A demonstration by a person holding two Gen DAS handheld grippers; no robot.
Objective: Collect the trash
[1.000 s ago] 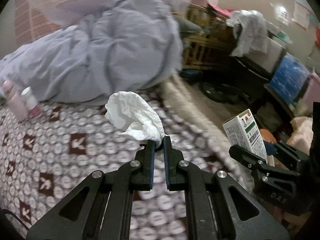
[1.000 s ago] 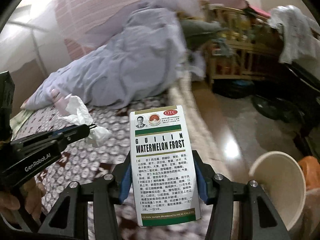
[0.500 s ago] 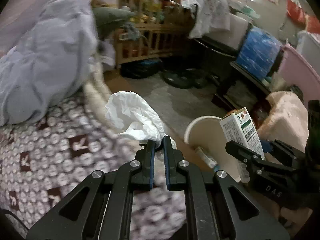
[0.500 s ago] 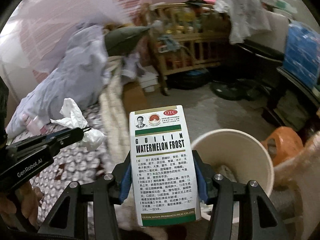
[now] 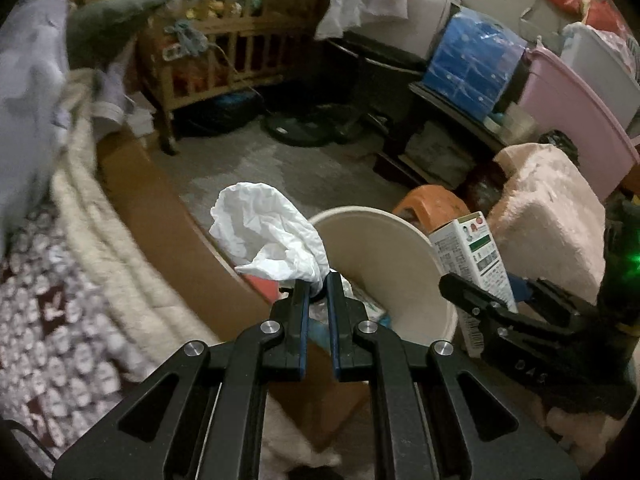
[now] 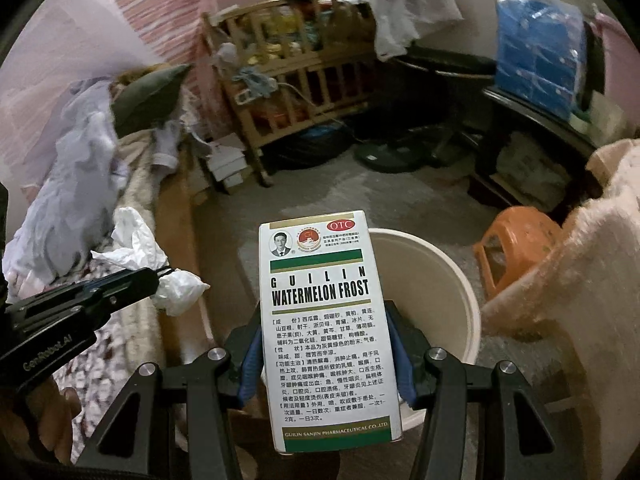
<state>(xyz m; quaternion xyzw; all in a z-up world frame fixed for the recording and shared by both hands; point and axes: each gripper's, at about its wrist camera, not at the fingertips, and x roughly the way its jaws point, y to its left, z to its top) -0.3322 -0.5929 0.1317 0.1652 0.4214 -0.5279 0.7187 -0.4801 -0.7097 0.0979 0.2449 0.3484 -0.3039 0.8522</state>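
One crumpled tissue [image 5: 272, 236] pinched in left gripper [image 5: 318, 286]. One medicine box [image 6: 328, 328] clamped upright in right gripper [image 6: 326, 354]. One cream bin [image 5: 392, 264] just ahead of both; contents unclear, possibly wrappers.

Both wrist views look down along their fingers, close above the cream bin [image 5: 384, 264] [image 6: 452, 280]; both share the wooden crib [image 5: 224, 52] [image 6: 296, 108] beyond the bin.
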